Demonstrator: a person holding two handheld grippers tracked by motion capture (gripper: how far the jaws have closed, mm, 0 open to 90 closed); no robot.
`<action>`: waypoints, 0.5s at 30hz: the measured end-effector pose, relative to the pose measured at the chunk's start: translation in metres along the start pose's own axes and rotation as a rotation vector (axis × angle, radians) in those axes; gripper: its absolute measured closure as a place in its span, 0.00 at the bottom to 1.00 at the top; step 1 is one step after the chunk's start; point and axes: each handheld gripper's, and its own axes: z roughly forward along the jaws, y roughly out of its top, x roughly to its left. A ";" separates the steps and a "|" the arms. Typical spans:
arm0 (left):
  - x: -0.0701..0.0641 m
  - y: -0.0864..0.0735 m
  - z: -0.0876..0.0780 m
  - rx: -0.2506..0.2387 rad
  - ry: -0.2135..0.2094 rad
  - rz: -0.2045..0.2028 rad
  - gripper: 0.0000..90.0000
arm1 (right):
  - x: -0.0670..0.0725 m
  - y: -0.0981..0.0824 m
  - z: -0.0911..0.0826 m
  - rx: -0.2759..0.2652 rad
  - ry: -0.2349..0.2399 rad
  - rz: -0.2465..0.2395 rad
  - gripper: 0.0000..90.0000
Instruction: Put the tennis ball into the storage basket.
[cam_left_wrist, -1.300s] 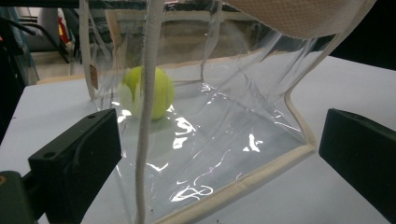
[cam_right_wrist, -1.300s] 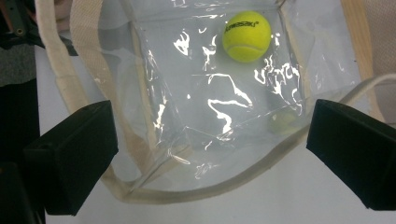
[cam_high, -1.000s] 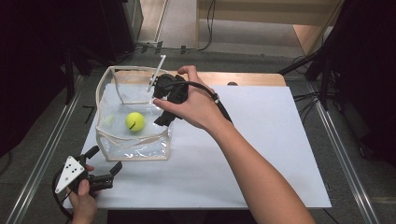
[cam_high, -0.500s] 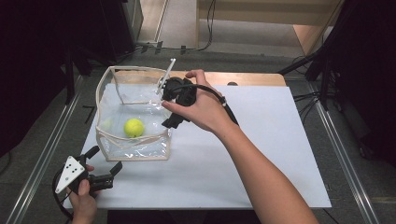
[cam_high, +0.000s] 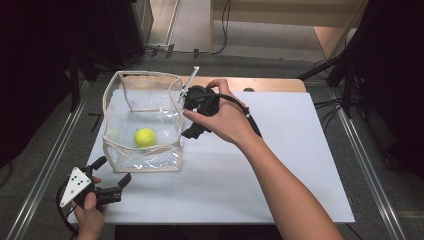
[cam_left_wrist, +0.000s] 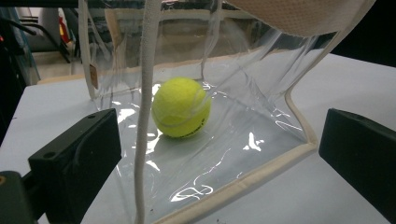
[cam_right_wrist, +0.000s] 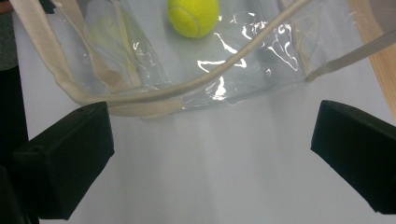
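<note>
White laminate is covering the table (cam_high: 280, 170), the largest thing here, with a strip of bare wood showing along its far edge. On its left half a clear plastic bag (cam_high: 142, 150) with cream fabric trim is standing open, its rim sagging in a wavy line. Taking the bag's middle as a clock centre in the high view, the right gripper (cam_high: 192, 131) is hovering at about three o'clock, just outside the bag's right wall, and the left gripper (cam_high: 111, 172) is waiting at about seven o'clock, near the bag's near-left corner at the table's front edge.

The person's right hand (cam_high: 225, 117) is wrapping around the right gripper's black body, and a black cable is trailing back along the wrist. In the right gripper view its two black jaws are standing wide apart over bare table, gripping nothing, with the bag's trimmed edge lying just beyond them. The left hand (cam_high: 90, 215) is holding the left gripper from below, beneath the grey three-cornered plate. In the left gripper view those jaws are likewise spread wide and empty, flanking the bag's near corner without touching it.

A yellow tennis ball (cam_high: 145, 137) is sitting on the bag's floor, near the front wall, at about six o'clock from the bag's middle, apart from both grippers.
</note>
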 end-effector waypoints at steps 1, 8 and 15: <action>0.000 0.000 0.000 0.000 0.000 0.000 0.00 | 0.000 -0.002 0.001 0.000 0.001 0.006 0.00; 0.000 0.000 0.000 -0.001 0.000 0.000 0.00 | -0.005 -0.016 0.006 0.002 -0.004 0.029 0.00; 0.000 0.000 0.000 0.002 0.002 0.003 0.00 | -0.007 -0.028 0.011 -0.006 -0.005 0.058 0.00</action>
